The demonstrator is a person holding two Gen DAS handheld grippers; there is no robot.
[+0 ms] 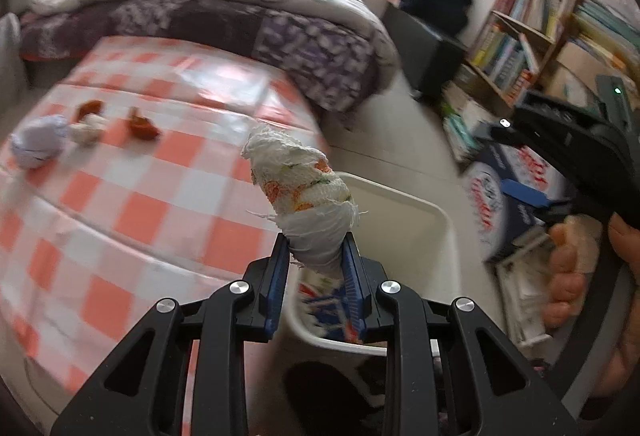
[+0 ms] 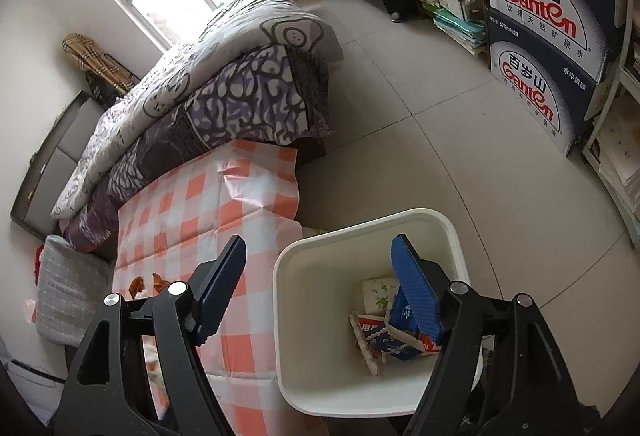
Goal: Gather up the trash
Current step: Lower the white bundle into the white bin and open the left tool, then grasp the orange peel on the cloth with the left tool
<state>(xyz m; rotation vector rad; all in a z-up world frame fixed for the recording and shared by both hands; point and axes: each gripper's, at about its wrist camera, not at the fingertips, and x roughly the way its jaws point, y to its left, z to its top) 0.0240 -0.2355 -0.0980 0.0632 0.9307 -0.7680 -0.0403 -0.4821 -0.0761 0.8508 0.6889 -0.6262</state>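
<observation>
The crumpled tissue wad point(image 1: 304, 195) sits pinched in the left gripper point(image 1: 316, 256), past the table's point(image 1: 132, 203) right edge above the white bin point(image 1: 436, 220), seemingly for dropping. The right gripper point(image 2: 316, 296) hangs wide apart, empty.

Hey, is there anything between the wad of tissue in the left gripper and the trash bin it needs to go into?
Nothing visible. The left gripper holds the tissue wad above the white bin, whose mouth is open.

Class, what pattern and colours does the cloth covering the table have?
The tablecloth is a check of orange-pink and white squares, seen best in the left wrist view.
</observation>
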